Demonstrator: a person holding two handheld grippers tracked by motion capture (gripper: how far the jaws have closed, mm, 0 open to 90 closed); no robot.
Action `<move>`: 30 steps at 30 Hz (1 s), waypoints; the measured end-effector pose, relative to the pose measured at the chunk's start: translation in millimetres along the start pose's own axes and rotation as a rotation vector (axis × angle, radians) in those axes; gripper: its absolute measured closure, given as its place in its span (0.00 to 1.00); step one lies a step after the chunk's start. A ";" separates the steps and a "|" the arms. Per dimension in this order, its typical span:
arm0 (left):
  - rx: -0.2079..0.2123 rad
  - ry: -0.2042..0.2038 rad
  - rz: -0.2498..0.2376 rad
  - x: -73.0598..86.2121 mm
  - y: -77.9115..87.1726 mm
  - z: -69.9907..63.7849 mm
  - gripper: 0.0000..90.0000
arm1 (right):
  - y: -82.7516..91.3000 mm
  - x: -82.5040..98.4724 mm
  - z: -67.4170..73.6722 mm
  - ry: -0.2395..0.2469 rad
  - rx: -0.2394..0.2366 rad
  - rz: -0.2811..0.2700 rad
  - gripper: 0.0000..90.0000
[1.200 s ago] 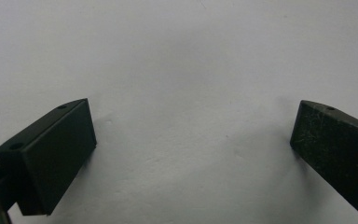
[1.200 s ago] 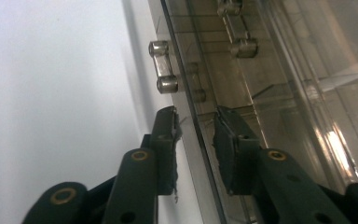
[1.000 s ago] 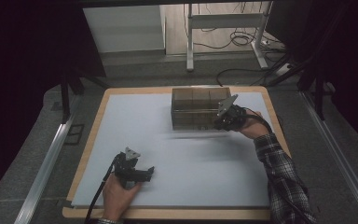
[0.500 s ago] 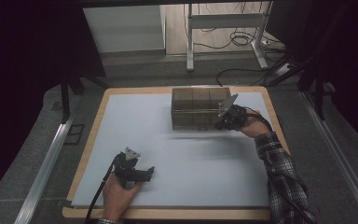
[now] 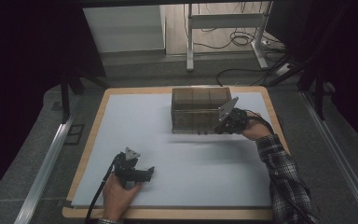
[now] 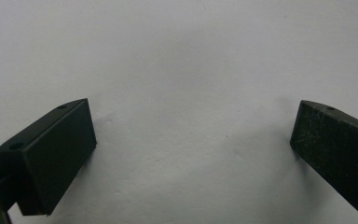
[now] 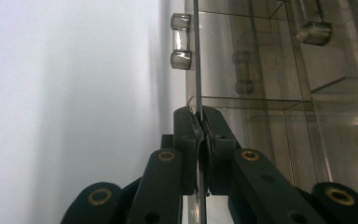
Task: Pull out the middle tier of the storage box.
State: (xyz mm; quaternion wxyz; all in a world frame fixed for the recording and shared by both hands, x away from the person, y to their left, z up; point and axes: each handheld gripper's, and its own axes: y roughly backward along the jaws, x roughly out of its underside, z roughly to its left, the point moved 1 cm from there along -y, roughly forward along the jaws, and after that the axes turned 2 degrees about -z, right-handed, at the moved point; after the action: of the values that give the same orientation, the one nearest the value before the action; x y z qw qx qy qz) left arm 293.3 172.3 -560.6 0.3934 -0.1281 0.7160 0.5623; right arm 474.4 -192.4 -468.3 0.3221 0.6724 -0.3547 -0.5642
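A smoky clear plastic box (image 5: 198, 109) with several compartments stands at the back middle of the white mat (image 5: 177, 154). My right gripper (image 5: 221, 127) is at the box's front right corner. In the right gripper view its jaws (image 7: 200, 114) are shut on the edge of a thin clear panel (image 7: 196, 56) of the box (image 7: 279, 70), just below a clear hinge knuckle (image 7: 182, 41). My left gripper (image 5: 147, 173) rests low over the mat near the front left, held in a hand. In the left gripper view it (image 6: 191, 121) is open, with bare mat between the fingers (image 6: 56, 149).
The mat lies on a wooden board (image 5: 93, 135) with its edges showing all round. A metal rail (image 5: 46, 158) runs along the left. Beyond the table stand desk legs (image 5: 189, 37) and floor cables (image 5: 235, 39). A plaid sleeve (image 5: 284, 182) crosses the mat's right side.
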 end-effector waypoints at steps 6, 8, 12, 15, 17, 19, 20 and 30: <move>0.000 0.000 0.000 0.0 0.0 0.0 0.00 | 2.4 2.0 5.9 0.007 -0.013 -0.005 0.95; 0.000 0.000 0.000 0.0 0.0 -0.1 0.00 | 3.1 2.6 8.3 0.010 -0.016 -0.007 0.95; 0.000 0.000 0.000 0.0 0.0 -0.1 0.00 | 3.3 2.7 13.1 0.021 -0.012 -0.007 0.95; 0.000 0.000 0.000 0.0 0.0 -0.1 0.00 | 3.3 1.9 16.7 0.027 -0.012 -0.002 0.95; 0.000 0.000 0.000 0.0 0.0 -0.1 0.00 | 3.0 1.5 18.8 0.029 -0.015 -0.001 0.95; 0.000 0.001 0.000 0.0 -0.1 -0.1 0.00 | 3.0 1.3 20.7 0.033 -0.014 0.000 0.95; 0.000 0.000 0.000 0.0 0.0 -0.1 0.00 | 3.0 1.3 21.8 0.033 -0.014 0.000 0.95; 0.000 0.000 0.000 0.0 -0.1 -0.1 0.00 | 1.9 3.4 26.2 0.035 -0.003 0.000 0.92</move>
State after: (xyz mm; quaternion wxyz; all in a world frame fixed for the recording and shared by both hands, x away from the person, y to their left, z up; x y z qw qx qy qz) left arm 293.3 172.2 -560.6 0.3932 -0.1283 0.7161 0.5622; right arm 448.8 -197.1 -472.6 0.3293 0.6816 -0.3483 -0.5529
